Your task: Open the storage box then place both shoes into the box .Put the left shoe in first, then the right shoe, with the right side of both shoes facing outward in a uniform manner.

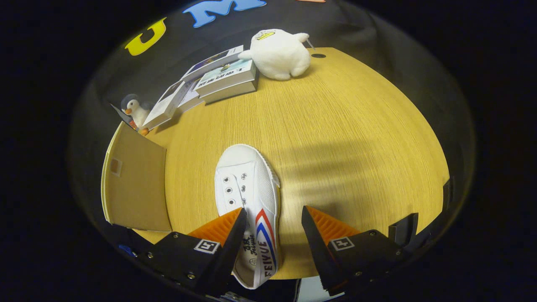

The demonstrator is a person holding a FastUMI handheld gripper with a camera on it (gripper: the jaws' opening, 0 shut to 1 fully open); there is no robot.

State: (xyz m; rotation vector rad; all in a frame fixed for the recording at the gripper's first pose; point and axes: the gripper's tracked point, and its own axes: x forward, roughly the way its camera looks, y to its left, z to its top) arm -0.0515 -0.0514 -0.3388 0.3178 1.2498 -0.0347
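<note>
Straddling the white shoe with jaws spread — gripper released, heel hidden behind left finger

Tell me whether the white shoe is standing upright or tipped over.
Upright: the white shoe rests sole-down on the wooden table, eyelets facing up, its heel between the open fingers of the tool.
</note>
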